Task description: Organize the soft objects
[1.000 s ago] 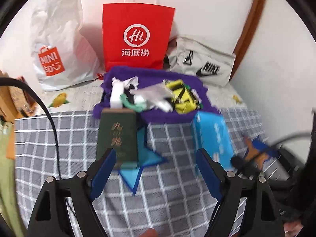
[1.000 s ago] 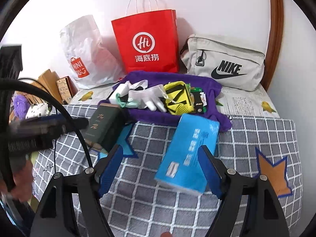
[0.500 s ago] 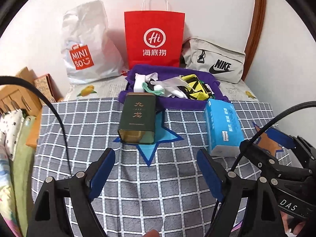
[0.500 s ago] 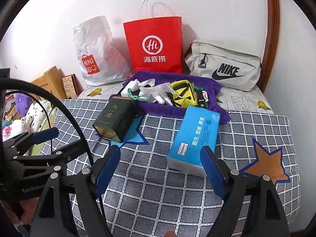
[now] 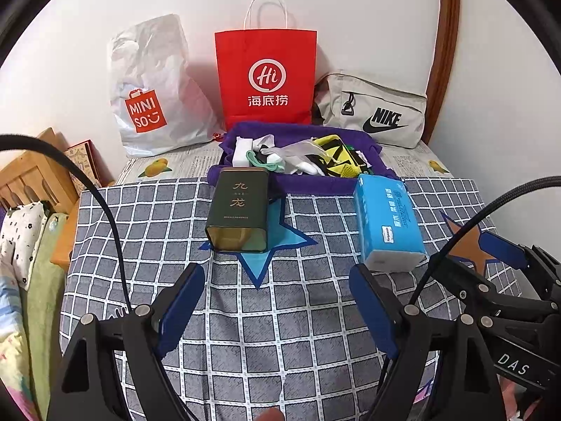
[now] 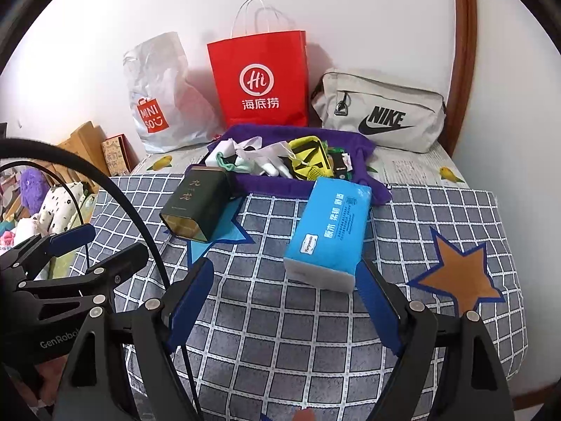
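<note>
- Pulling back since the earlier frames: both tongs sit farther from the pile, so more checked cloth (image 5: 147, 210) shows; tin and tissue pack lie as before.
- Left tongs (image 5: 277, 301): wide open, holding nothing, above the cloth.
- Right tongs (image 6: 285, 298): wide open, holding nothing, just before the tissue pack (image 6: 328, 231).
- Purple cloth (image 5: 301, 133), at the far edge of the checked cloth: holds white gloves (image 5: 298, 154), a yellow-black piece (image 5: 333, 158), a green loop (image 5: 261, 163).
- Tin (image 5: 238, 210): dark green, lying on its side on a blue star, touching the purple cloth.
- Red bag (image 5: 266, 77), white bag (image 5: 154, 87), grey pouch (image 5: 375, 112): along the wall; contents hidden.
</note>
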The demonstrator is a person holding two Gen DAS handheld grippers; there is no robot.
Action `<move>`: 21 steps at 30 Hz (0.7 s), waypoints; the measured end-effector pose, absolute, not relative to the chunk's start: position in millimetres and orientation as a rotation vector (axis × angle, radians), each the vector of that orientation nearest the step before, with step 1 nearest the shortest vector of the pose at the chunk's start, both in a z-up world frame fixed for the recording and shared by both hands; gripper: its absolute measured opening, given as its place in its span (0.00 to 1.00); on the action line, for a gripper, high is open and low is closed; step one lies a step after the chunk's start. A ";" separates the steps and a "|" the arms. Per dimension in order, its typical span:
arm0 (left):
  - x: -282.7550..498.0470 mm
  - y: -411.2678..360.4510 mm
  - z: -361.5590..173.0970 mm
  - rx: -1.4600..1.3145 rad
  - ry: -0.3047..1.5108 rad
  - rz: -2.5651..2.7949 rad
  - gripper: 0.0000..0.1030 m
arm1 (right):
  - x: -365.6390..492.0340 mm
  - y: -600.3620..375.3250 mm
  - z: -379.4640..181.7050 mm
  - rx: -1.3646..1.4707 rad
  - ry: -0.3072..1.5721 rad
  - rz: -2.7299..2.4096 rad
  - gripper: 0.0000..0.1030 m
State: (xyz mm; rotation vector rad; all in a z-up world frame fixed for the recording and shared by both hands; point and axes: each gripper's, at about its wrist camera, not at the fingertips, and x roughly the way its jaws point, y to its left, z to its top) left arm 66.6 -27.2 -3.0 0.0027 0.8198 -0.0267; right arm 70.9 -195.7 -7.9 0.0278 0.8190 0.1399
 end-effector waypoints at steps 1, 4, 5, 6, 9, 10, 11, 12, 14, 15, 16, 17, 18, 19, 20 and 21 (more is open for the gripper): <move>66.7 -27.6 -3.2 0.001 0.823 -0.026 0.81 | 70.1 -196.4 -7.6 0.027 0.818 0.137 0.80; 66.3 -27.2 -4.3 -0.008 0.827 -0.028 0.81 | 69.1 -196.9 -7.6 0.026 0.817 0.123 0.80; 65.9 -27.2 -4.7 -0.007 0.829 -0.028 0.81 | 68.1 -197.4 -7.6 0.027 0.816 0.121 0.80; 65.6 -26.9 -5.0 -0.006 0.830 -0.027 0.81 | 67.4 -197.3 -8.2 0.025 0.818 0.122 0.80; 65.6 -26.9 -6.1 -0.006 0.833 -0.024 0.81 | 67.3 -197.5 -10.0 0.030 0.825 0.123 0.80; 65.6 -26.7 -6.2 -0.006 0.833 -0.023 0.81 | 66.9 -197.1 -10.1 0.031 0.825 0.122 0.80; 65.7 -26.5 -6.4 -0.006 0.834 -0.022 0.81 | 66.8 -196.9 -10.2 0.031 0.825 0.122 0.80; 65.8 -26.4 -6.8 -0.007 0.836 -0.019 0.81 | 66.7 -196.4 -10.3 0.030 0.824 0.121 0.80; 65.5 -26.2 -7.1 -0.007 0.833 -0.015 0.81 | 66.9 -196.4 -10.5 0.028 0.824 0.117 0.80; 65.3 -26.2 -7.3 -0.006 0.833 -0.012 0.81 | 66.8 -195.8 -10.4 0.027 0.822 0.115 0.80; 65.5 -26.0 -7.5 -0.005 0.833 -0.010 0.81 | 66.8 -195.4 -10.4 0.025 0.819 0.114 0.80; 65.4 -25.9 -7.5 -0.006 0.832 -0.010 0.81 | 66.7 -195.4 -10.7 0.025 0.819 0.115 0.80; 65.1 -25.9 -7.4 -0.004 0.830 -0.010 0.81 | 66.7 -195.4 -11.0 0.029 0.821 0.117 0.80; 65.4 -25.7 -7.3 -0.002 0.831 -0.012 0.81 | 66.7 -195.5 -11.3 0.031 0.823 0.118 0.80; 65.4 -25.8 -7.3 -0.002 0.830 -0.013 0.81 | 66.0 -195.5 -11.4 0.032 0.823 0.119 0.80; 65.5 -25.6 -7.3 -0.003 0.831 -0.013 0.81 | 65.7 -195.5 -11.4 0.032 0.822 0.119 0.80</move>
